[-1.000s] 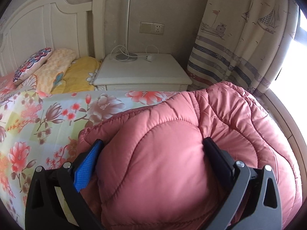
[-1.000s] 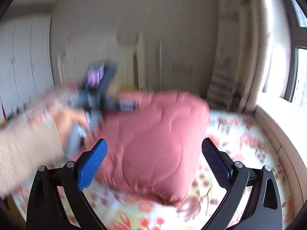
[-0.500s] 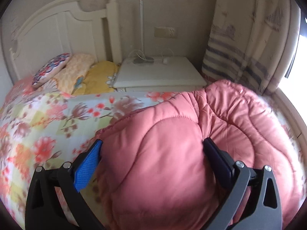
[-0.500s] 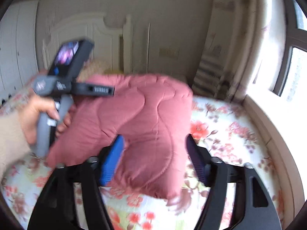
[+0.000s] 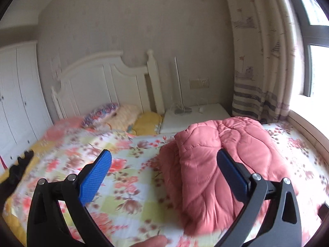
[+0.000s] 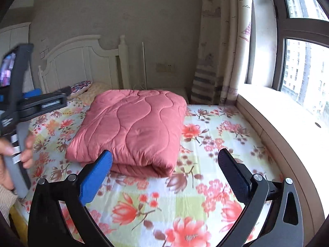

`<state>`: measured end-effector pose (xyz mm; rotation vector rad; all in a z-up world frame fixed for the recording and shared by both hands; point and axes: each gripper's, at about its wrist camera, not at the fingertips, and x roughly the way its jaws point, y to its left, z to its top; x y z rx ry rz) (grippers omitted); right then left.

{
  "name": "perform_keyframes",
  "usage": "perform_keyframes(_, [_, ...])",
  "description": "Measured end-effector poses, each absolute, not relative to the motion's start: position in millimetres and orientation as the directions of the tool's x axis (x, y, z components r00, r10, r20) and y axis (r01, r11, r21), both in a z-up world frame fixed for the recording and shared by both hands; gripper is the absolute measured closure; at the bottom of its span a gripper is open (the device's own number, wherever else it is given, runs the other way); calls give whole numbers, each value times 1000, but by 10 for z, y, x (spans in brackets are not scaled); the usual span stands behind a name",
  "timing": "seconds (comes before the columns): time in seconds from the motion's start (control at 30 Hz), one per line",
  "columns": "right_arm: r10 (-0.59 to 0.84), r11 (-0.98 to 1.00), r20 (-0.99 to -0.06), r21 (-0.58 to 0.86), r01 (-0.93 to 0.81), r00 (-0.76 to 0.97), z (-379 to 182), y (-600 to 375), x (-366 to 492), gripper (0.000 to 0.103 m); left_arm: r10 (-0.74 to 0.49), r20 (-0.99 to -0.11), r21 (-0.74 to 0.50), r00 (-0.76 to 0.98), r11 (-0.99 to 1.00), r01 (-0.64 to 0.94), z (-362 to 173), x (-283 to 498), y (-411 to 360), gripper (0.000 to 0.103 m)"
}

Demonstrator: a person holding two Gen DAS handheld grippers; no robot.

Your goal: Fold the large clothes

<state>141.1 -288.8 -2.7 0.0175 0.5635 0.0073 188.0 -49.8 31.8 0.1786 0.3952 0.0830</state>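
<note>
- Seemingly the folding is finished: the pink quilted comforter (image 6: 131, 127) lies as a squarish, puffy stack on the floral bed (image 6: 205, 185), near the headboard.
- Both grippers are released: left gripper (image 5: 164, 175) spread and empty, right gripper (image 6: 164, 173) opening, nothing between its fingers.
- Little seems left beyond smoothing.

pink quilt (image 6: 131, 127), seemingly floral sheet (image 6: 205, 135)

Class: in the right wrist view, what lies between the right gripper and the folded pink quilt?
Only bare floral bedsheet between the right gripper and the pink quilt, in the right wrist view.
</note>
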Motion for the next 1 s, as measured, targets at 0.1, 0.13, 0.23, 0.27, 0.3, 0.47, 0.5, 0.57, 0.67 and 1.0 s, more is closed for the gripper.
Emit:
perform_keyframes(0.1, [-4,999,-541,-29,-15,841,-22,-2755,1243,4,78,-362,153,929,988,-23,356,1509,-472,2])
perform_keyframes(0.13, [-4,999,-540,-41,-21,842,-17,-2727,1202,4,55,-371,127,927,992,-8,351,1410,-457,2])
perform_keyframes(0.23, [-3,997,-539,-67,-39,842,-20,-2672,1093,4,11,-421,55,907,998,13,266,1213,-419,2])
perform_keyframes(0.27, [-5,996,-539,-75,-42,842,-26,-2665,1077,4,14,-439,47,899,999,8,231,1179,-414,2])
perform_keyframes(0.3, [-10,996,-540,-83,-42,842,-30,-2659,1055,4,13,-462,39,887,999,6,184,1148,-423,2])
perform_keyframes(0.47, [-11,997,-548,-75,-35,836,-45,-2672,1044,4,9,-489,85,872,996,37,-2,1085,-537,2])
perform_keyframes(0.5, [-10,997,-552,-71,-36,834,-54,-2669,1053,4,12,-490,99,871,994,42,-39,1075,-560,2])
perform_keyframes(0.57, [-5,997,-558,-69,-41,830,-78,-2657,1067,4,12,-498,109,867,993,50,-100,1082,-584,2])
perform_keyframes(0.67, [4,996,-567,-71,-54,824,-122,-2615,1080,4,6,-513,100,858,994,53,-183,1065,-570,2])
perform_keyframes(1.0, [27,994,-565,-72,-82,824,-125,-2524,1041,4,-1,-513,98,858,993,59,-206,1008,-562,2])
